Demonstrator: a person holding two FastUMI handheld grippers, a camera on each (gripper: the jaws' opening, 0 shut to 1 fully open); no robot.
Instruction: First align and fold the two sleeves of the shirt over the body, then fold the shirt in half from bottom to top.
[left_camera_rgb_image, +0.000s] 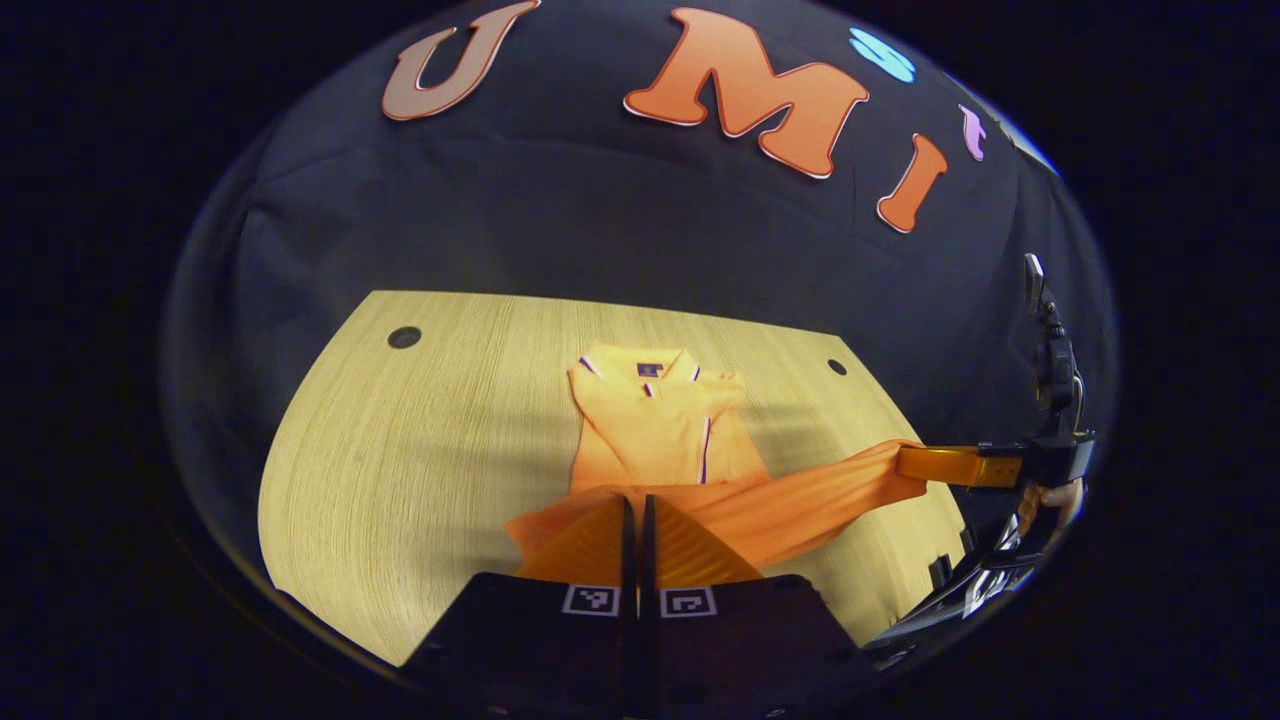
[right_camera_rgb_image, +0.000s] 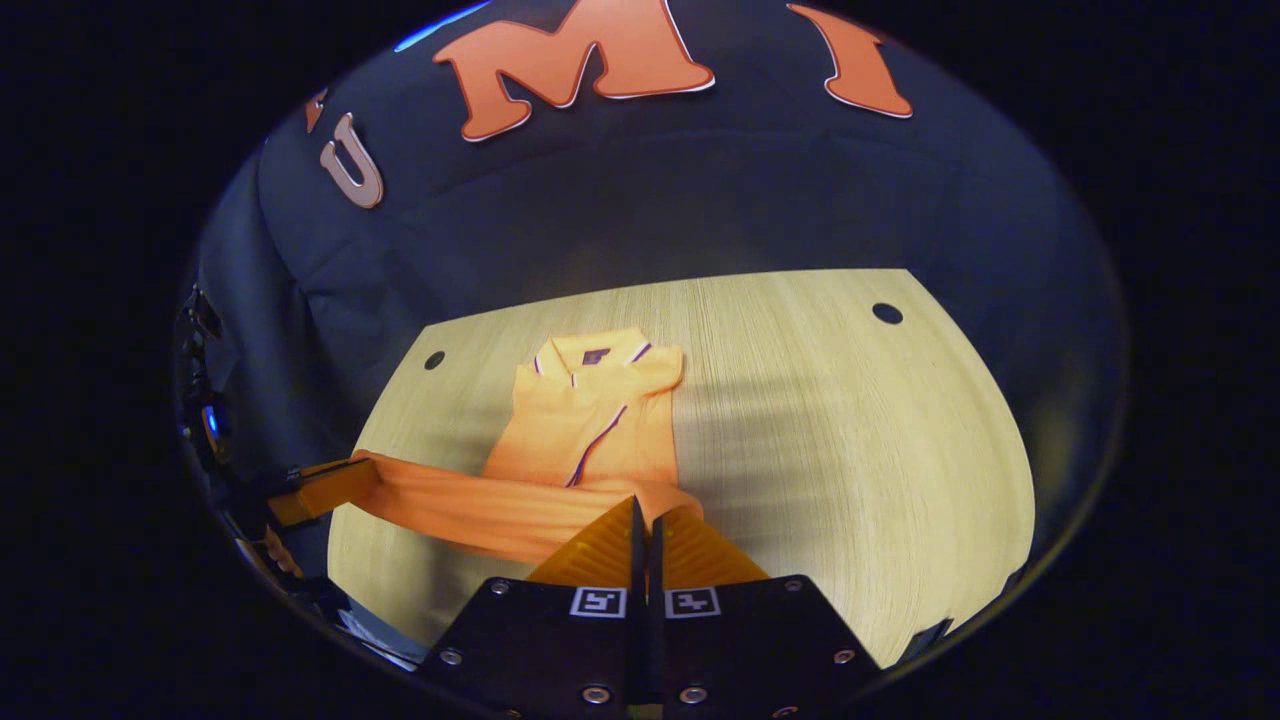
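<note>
So both tongs are pinched closed on the bottom hem of the shirt (left_camera_rgb_image: 655, 425), one at each corner. The left tongs (left_camera_rgb_image: 636, 515) have their fingers pressed together with a fold of orange cloth caught between them, and the right tongs (right_camera_rgb_image: 645, 520) look the same, shut tight on the other hem corner. From the left gripper view you can also spot the right tongs off beside the shirt, with the hem stretched like a band between the two grips and lifted off the counter (left_camera_rgb_image: 400, 440).

The rest of the shirt lies flat near the middle of the counter, collar (right_camera_rgb_image: 595, 355) at the far end from the hem. The sleeves look already folded in over the body, so my guess is this is the bottom-to-top fold, just getting started.

What could go wrong: the hem is pulled pretty taut, so if one hand travels faster than the other toward the collar, the fold lands crooked. Dragging instead of lifting could also slide the whole shirt up the counter and flip those tucked sleeves back out. And the grips look like thin pinches near the edge, so a tug sideways might pop a corner free.
</note>
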